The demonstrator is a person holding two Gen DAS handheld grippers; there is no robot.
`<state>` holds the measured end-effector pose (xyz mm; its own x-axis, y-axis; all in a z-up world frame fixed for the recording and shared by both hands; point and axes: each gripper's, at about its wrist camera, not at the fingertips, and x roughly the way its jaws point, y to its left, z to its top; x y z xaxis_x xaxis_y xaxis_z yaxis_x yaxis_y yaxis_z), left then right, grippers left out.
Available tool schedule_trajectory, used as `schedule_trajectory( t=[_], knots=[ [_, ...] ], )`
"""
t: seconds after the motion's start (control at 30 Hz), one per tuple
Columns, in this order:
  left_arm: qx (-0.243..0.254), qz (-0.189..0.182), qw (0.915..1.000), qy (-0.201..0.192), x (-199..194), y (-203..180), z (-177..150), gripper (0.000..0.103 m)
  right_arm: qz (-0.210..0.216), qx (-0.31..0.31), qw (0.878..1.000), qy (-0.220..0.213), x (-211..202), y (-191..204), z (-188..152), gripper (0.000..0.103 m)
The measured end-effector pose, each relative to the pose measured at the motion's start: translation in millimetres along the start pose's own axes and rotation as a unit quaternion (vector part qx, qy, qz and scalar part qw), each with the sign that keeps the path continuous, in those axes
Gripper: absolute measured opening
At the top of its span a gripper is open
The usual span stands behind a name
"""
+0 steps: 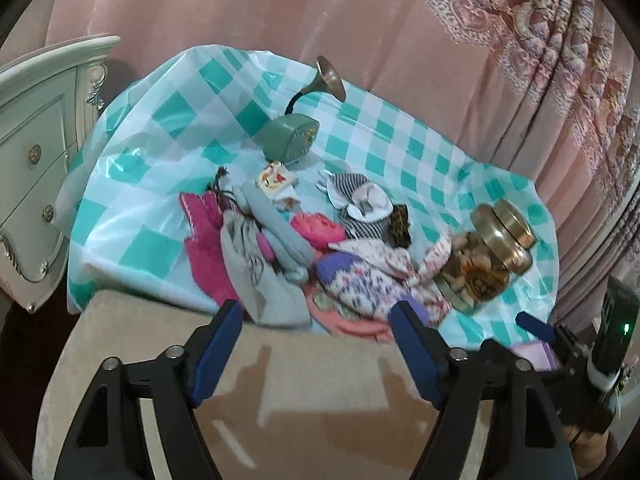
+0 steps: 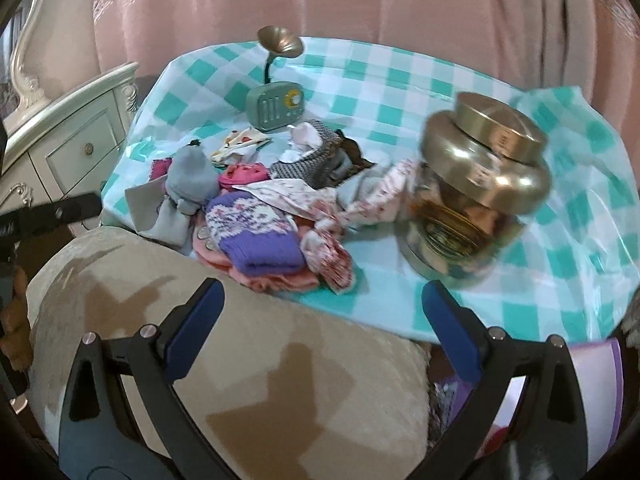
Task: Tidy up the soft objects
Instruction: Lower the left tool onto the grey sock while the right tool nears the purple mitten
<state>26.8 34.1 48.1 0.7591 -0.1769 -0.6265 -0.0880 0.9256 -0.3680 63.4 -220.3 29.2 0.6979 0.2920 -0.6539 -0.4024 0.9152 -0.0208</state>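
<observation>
Both the left gripper (image 1: 316, 344) and right gripper (image 2: 320, 320) hang with jaws apart and empty over the beige cushion (image 2: 248, 384), probably lining up a pick. The heap of socks and mittens (image 1: 280, 252) lies on the checked tablecloth (image 1: 400, 140), beside the brass-lidded jar (image 2: 476, 184).

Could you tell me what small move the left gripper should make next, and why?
Probably ease the left gripper forward and down onto the grey cloth: its jaws stand open and empty, and that piece lies nearest, at the pile's front edge on the checked cloth.
</observation>
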Motion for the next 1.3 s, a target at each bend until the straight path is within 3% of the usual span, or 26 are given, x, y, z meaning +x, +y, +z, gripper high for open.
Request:
schedule_trajectory(
  t=[0.3, 0.63, 0.73, 0.83, 1.0, 1.3],
  knots=[
    [-0.025, 0.008, 0.9996, 0.009, 37.1, 3.8, 36.8, 0.072, 0.003, -0.065, 0.998, 0.009, 32.8, 32.8, 18.0, 0.1],
    [-0.073, 0.052, 0.9935, 0.07, 105.0, 21.8, 64.8, 0.065, 0.006, -0.098, 0.995, 0.03, 65.4, 46.9, 29.6, 0.1],
    [-0.084, 0.067, 0.9911, 0.078, 118.4, 26.3, 66.4, 0.06, 0.006, -0.112, 0.993, 0.03, 70.5, 53.5, 31.9, 0.1],
    [-0.083, 0.08, 0.9889, 0.094, 132.7, 27.5, 63.5, 0.046, 0.007, -0.129, 0.991, 0.033, 77.6, 60.9, 32.9, 0.1],
    [-0.065, 0.071, 0.9908, 0.095, 137.5, 22.3, 62.4, 0.028, 0.011, -0.142, 0.988, 0.05, 92.4, 66.7, 33.0, 0.1],
    [-0.04, 0.046, 0.9963, 0.06, 127.7, 12.5, 57.5, 0.02, 0.004, -0.151, 0.986, 0.074, 117.1, 69.8, 36.4, 0.1]
  ],
)
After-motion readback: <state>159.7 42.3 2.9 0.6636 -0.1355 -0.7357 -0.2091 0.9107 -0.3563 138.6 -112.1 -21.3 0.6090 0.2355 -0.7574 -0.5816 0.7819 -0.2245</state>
